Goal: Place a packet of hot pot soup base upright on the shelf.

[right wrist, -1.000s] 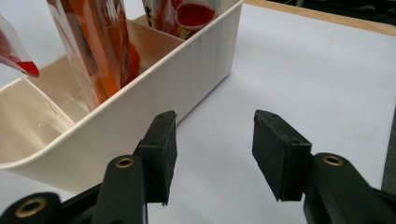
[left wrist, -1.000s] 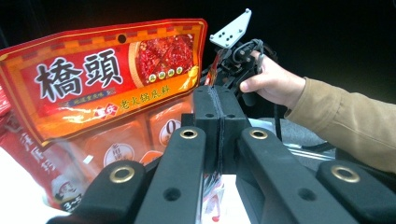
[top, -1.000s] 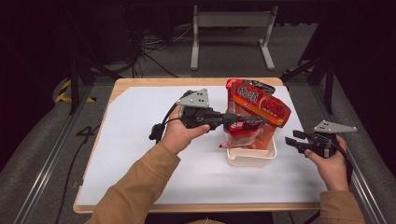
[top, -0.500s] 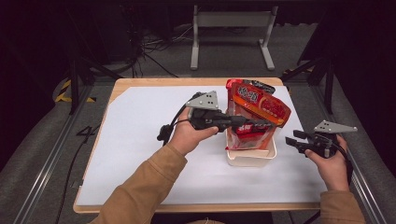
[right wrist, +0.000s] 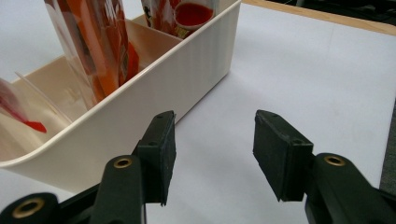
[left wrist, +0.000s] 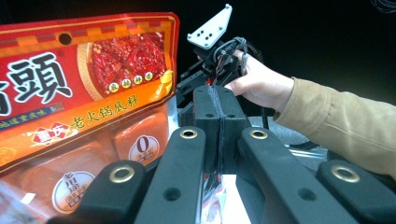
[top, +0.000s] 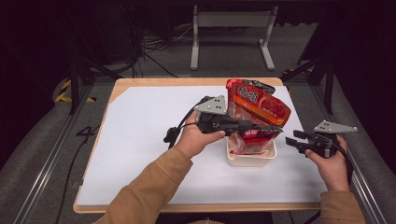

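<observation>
Left gripper [top: 273, 128]: jaws pressed together, pinching a thin clear pouch edge over the bin.
Right gripper [right wrist: 212, 149]: jaws apart, empty, right of the bin.
Red pouch [top: 259, 105]: leaning in the cream bin [top: 251, 160], centre-right of the table.
Advice: judged best to steady the bin before pulling anything.

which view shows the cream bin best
The right gripper view: the cream bin is close, with its ribbed wall and inner divider plain. The high view shows it small, under the red packets. In the left gripper view I cannot make it out.
</observation>
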`<state>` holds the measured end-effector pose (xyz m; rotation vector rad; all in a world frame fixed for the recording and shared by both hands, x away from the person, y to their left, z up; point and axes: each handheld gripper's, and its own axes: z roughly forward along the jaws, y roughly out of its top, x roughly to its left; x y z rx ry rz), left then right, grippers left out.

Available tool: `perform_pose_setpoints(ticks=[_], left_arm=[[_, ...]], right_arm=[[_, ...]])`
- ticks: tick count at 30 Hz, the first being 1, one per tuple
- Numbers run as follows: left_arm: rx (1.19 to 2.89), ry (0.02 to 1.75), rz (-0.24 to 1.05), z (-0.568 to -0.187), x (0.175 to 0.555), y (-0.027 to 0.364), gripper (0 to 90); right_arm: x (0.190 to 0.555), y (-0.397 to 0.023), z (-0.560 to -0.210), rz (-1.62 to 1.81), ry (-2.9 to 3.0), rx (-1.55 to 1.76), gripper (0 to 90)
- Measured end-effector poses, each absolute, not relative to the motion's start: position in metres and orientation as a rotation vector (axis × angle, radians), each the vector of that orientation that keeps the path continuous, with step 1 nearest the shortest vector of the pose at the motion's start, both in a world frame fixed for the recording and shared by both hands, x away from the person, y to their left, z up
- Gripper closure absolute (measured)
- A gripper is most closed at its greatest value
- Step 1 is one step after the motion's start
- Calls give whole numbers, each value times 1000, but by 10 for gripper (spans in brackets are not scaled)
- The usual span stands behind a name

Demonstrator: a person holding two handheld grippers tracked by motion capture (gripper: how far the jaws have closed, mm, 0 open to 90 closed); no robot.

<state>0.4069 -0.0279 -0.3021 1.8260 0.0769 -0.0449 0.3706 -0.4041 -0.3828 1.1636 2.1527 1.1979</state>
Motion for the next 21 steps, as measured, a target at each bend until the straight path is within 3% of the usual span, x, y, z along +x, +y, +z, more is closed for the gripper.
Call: perform_pose_setpoints(ticks=[21], left_arm=[[1857, 90, -52, -328, 416, -46, 896]], right_arm=[[372, -405, -385, 1196, 2161, 1170, 484]])
